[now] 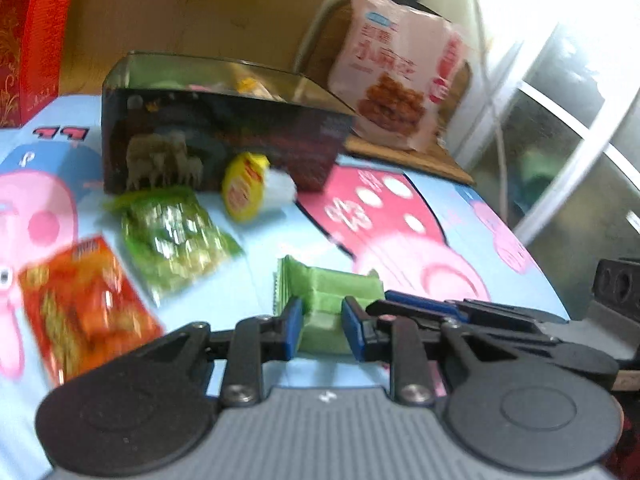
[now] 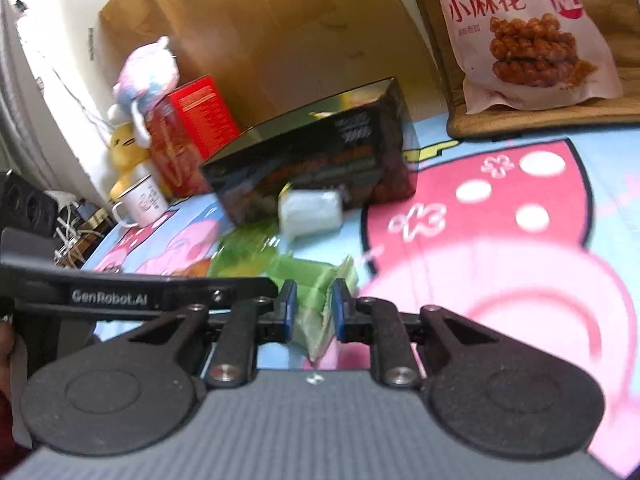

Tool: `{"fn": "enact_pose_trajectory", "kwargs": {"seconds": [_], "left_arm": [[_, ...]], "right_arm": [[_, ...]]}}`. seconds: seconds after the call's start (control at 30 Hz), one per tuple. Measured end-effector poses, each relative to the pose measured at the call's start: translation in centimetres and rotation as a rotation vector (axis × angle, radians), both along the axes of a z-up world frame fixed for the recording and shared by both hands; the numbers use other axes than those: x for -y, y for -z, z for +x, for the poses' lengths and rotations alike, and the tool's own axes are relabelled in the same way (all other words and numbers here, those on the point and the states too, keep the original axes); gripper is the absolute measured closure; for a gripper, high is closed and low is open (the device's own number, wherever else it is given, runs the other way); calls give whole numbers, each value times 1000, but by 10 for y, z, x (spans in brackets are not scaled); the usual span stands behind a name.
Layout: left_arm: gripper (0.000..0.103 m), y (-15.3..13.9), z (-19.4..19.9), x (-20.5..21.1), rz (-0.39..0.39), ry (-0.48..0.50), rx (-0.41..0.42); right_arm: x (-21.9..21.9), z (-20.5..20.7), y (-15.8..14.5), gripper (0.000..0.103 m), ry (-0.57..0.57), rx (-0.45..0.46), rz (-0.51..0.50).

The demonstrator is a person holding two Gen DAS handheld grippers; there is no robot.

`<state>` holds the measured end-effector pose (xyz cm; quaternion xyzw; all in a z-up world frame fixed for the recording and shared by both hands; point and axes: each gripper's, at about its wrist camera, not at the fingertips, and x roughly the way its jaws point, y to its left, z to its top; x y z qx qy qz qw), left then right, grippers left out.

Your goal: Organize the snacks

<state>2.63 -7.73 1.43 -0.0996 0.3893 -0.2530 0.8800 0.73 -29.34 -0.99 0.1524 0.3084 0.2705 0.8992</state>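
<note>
Left wrist view: left tongs [image 1: 324,330] are standing narrow, with the green packet [image 1: 332,300] showing in the gap between the blue pads; I cannot tell if the pads are pressing on it.
Right wrist view: right tongs [image 2: 314,314] are also standing narrow around the same packet, its crimped end lying close to one pad; whether they are biting is unclear in the blur.
Packet: it is lying on the counter [image 1: 260,248], in front of the dark box [image 1: 224,132] and well apart from it, with both tongs crowding it from opposite sides.
Neighbours: a green bag [image 1: 176,236] and an orange bag [image 1: 84,300] are lying beside it on the left of this view; a yellow packet [image 1: 242,190] and a white one [image 2: 312,212] are sitting against the box front.
Step in hand: judging by the layout, the packet is being picked up for the box, which is already holding some snacks.
Doing it well: one pair of tongs should be carrying the packet, pinching the body and not the thin crimp, which is likely to slip or tear.
Other hand: it should be backing clear so the fingers are not colliding over so small a thing.
Pressure: the wrapper looks soft, so a light squeeze is probably enough; more may be crushing what is inside.
Risk: both views are smeared, so slowing down before lifting is looking wise.
</note>
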Motion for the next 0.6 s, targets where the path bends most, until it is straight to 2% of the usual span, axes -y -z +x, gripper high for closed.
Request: {"fn": "enact_pose_trajectory", "kwargs": {"seconds": [0.13, 0.17, 0.2, 0.27, 0.33, 0.4, 0.47, 0.53, 0.6], "left_arm": [[78, 1, -35, -3, -7, 68, -9], [78, 0, -42, -6, -18, 84, -10], [75, -2, -48, -11, -30, 91, -5], [70, -10, -52, -19, -47, 74, 17], [59, -16, -50, -25, -54, 45, 35], [55, -19, -44, -27, -55, 31, 28], [50, -18, -40, -24, -55, 49, 16], [37, -14, -35, -17, -42, 63, 3], [31, -7, -31, -9, -38, 80, -14]], "right_arm": [[3, -29, 2, 75, -29, 17, -3], [3, -36, 1, 68, -43, 26, -8], [3, -42, -1, 56, -53, 36, -14], [2, -57, -3, 46, -57, 69, -40], [-3, -68, -4, 43, -55, 103, -104], [-9, -72, -1, 40, -47, 127, -167], [-14, -69, 3, 40, -39, 131, -208], [-19, -68, 6, 39, -29, 144, -257], [-25, -68, 8, 39, -35, 172, -308]]}}
